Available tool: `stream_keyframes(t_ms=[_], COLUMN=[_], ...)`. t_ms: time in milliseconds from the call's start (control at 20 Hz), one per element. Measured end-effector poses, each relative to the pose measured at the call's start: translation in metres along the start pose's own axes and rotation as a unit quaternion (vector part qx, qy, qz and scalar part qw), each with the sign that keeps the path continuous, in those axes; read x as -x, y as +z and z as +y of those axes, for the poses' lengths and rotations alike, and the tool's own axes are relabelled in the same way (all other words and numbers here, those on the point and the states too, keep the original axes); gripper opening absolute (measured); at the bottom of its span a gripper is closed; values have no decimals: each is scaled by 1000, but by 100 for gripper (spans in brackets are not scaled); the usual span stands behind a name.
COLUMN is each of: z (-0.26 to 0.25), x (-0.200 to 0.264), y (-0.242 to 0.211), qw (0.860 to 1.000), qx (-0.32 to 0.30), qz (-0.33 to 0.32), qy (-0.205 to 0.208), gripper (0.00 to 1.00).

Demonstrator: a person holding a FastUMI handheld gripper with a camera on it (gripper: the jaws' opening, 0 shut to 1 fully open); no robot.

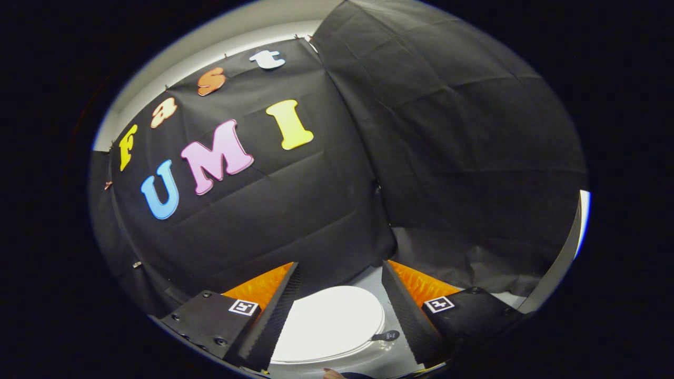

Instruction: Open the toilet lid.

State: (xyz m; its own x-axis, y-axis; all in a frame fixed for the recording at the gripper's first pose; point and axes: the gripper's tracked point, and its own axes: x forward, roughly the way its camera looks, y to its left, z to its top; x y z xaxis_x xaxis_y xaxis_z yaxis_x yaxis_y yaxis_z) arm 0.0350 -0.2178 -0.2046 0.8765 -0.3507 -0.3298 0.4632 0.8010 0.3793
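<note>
The gripper (337, 310) is wide open and holds nothing — the closed white toilet lid (329, 321) lies flat just ahead, between its fingers. The lid looks stiff, smooth and probably slippery. The small dark tab (386, 336) at its rim seems the best place to take hold.

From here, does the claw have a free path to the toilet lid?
Probably yes: the claw is open, with the shut toilet lid between and beyond its fingers and nothing in between.

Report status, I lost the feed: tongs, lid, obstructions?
Tongs open, holding nothing. Toilet lid down, seen between the fingers. Small dark tab beside lid's rim.
</note>
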Motion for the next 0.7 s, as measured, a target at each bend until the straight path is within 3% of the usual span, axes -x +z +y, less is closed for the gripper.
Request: stream_keyframes(t_ms=[250,700], z=[-51,-103], x=[-36,-85], y=[-64,-167], qw=[995,974], qx=[-48,-143], qz=[76,168], qy=[-36,-52], gripper=[99,98])
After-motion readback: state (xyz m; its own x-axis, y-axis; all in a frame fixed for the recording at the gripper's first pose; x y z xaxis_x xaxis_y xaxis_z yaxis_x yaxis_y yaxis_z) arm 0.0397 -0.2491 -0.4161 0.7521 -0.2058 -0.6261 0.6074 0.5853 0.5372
